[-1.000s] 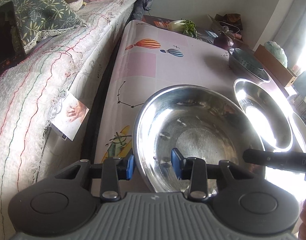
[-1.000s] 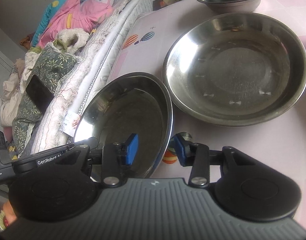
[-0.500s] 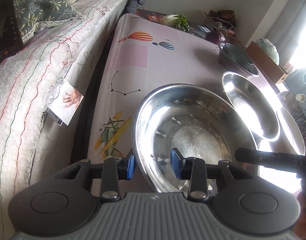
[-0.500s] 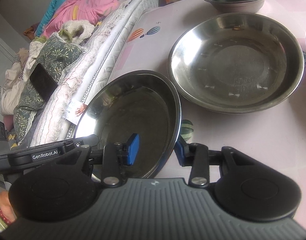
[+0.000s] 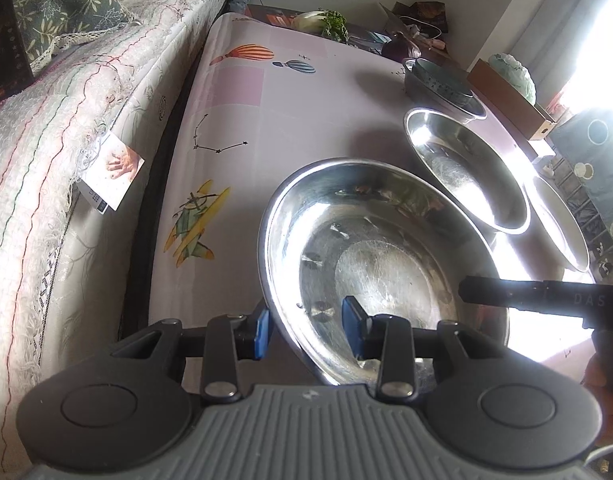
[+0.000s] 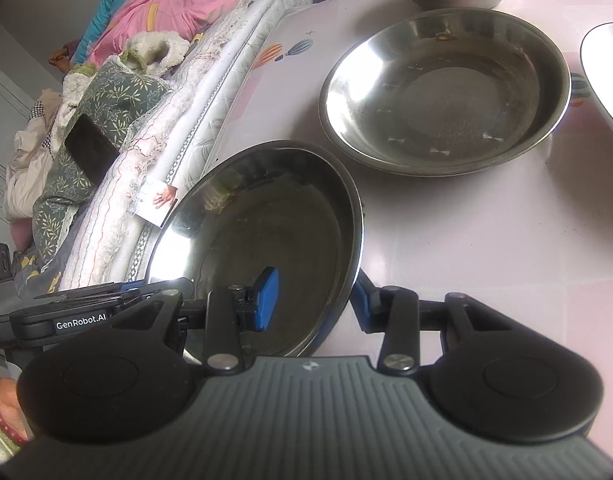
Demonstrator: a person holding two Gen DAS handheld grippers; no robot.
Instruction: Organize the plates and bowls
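From the left wrist, the left gripper (image 5: 304, 328) has its fingers partly closed across the near rim of a steel bowl (image 5: 382, 264), one pad outside, one inside, and the bowl looks tilted off the surface (image 5: 234, 120). Beyond it lie a second steel bowl (image 5: 466, 168) and a grey bowl stack (image 5: 442, 88), so sorting seems barely begun. From the right wrist, the right gripper (image 6: 312, 300) straddles the same bowl's opposite rim, similarly narrowed. The likely target, the wide steel bowl (image 6: 446, 92), sits empty; a white plate (image 6: 604, 68) remains apart.
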